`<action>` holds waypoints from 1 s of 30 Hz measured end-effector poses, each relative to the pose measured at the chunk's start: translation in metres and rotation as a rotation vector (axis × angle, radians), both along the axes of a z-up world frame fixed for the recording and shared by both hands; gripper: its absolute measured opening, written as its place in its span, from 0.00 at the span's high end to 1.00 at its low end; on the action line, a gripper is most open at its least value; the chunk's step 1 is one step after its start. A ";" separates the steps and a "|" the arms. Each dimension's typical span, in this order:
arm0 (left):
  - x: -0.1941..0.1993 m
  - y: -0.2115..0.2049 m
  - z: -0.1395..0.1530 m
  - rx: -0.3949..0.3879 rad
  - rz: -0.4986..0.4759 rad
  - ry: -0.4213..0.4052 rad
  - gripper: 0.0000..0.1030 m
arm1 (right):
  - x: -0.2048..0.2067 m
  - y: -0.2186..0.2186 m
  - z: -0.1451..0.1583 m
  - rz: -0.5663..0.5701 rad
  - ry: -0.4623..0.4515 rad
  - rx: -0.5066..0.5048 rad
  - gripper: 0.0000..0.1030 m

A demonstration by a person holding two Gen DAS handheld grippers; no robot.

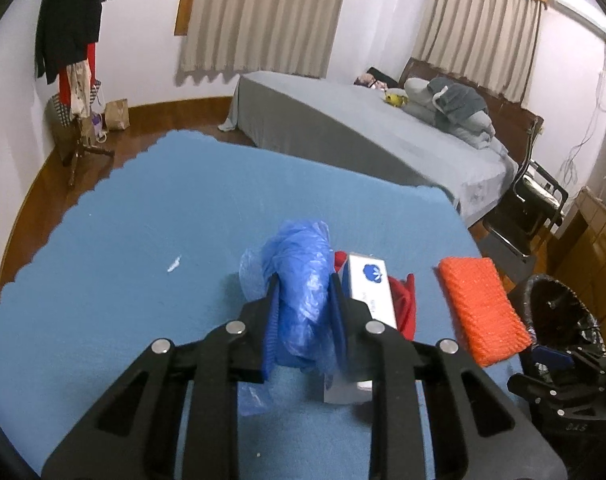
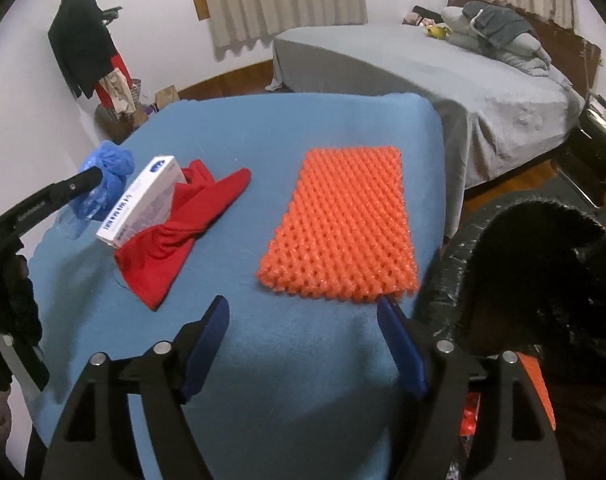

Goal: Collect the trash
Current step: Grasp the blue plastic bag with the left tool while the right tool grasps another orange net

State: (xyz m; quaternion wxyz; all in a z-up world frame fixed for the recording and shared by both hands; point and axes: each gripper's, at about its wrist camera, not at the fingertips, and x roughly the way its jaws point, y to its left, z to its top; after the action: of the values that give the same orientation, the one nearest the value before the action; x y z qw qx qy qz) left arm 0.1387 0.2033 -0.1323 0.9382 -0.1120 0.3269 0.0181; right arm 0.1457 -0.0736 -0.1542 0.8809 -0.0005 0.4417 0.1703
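Observation:
A crumpled blue plastic bag (image 1: 301, 280) is pinched between the blue pads of my left gripper (image 1: 303, 286), which is shut on it just above the blue table cover (image 1: 143, 240). The same blue plastic bag (image 2: 105, 184) shows at the left of the right wrist view, with the left gripper (image 2: 97, 174) on it. Beside it a white box (image 2: 143, 200) leans on a red cloth (image 2: 183, 220). An orange foam net (image 2: 343, 224) lies flat on the table. My right gripper (image 2: 303, 306) stands open just before its near edge, nothing between the fingers.
A bin lined with a black bag (image 2: 543, 280) stands at the table's right edge, also the bin (image 1: 559, 312) in the left wrist view. A small white scrap (image 1: 174, 265) lies on the cover. Behind are a grey bed (image 1: 363, 132), a coat stand (image 1: 71, 60) and a chair (image 1: 531, 200).

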 end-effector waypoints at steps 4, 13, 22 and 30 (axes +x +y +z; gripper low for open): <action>-0.013 -0.008 0.015 0.002 -0.004 -0.026 0.79 | -0.008 -0.003 0.011 -0.010 -0.048 0.004 0.27; -0.017 -0.041 0.032 -0.021 -0.066 -0.061 0.79 | 0.007 0.001 0.022 -0.042 -0.138 0.027 0.26; 0.003 -0.066 0.015 -0.039 -0.122 -0.035 0.79 | 0.059 0.005 -0.008 -0.097 -0.104 -0.023 0.26; 0.013 -0.064 0.005 -0.038 -0.119 -0.010 0.78 | 0.080 0.005 -0.033 -0.131 -0.034 -0.060 0.22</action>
State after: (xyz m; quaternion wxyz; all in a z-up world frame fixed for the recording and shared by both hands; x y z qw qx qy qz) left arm 0.1514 0.1389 -0.1269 0.9369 -0.1104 0.3286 -0.0447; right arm 0.2257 -0.0684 -0.1870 0.8970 -0.0008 0.4308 0.0989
